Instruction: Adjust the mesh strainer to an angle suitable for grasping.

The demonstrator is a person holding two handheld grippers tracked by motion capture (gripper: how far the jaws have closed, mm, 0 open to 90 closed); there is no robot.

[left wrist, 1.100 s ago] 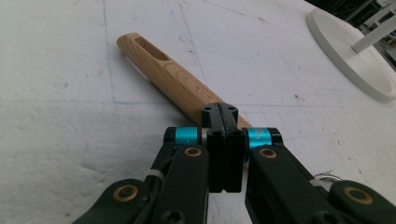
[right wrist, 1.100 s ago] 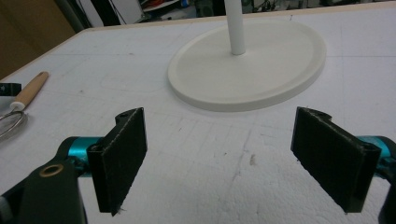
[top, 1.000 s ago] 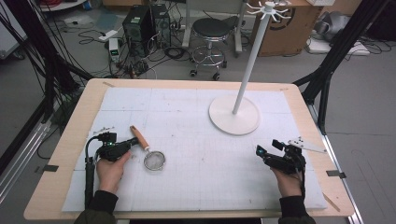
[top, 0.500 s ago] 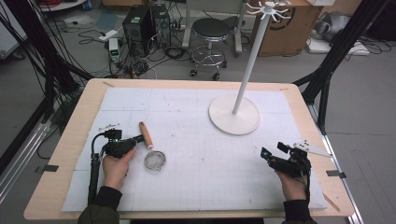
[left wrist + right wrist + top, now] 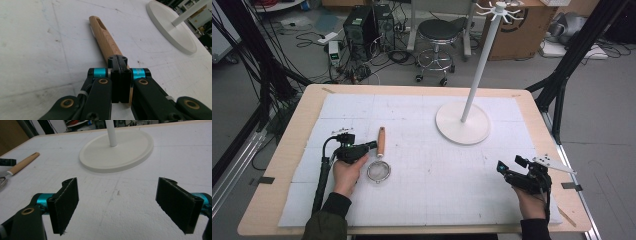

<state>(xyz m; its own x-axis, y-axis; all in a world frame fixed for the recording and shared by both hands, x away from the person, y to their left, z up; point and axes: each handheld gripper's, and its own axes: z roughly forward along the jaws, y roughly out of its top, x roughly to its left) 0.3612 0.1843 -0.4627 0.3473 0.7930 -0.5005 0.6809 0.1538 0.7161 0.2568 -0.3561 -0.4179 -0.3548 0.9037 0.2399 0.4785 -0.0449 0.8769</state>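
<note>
High view: a strainer (image 5: 378, 171) with a wooden handle (image 5: 381, 141) is seen lying on the white mat (image 5: 422, 200), left of centre.
Left gripper (image 5: 370, 145): jaws are pressed together, just beside the handle; in the left gripper view the handle (image 5: 105, 42) is seen stretching away beyond them.
Right gripper (image 5: 510, 167): held wide apart over bare mat near the front right edge.
Stand (image 5: 462, 122): round white base set on the mat, well apart from both grippers.

A black stool (image 5: 439, 31), a computer tower (image 5: 359, 27) and cables stand behind the table (image 5: 302, 117).
</note>
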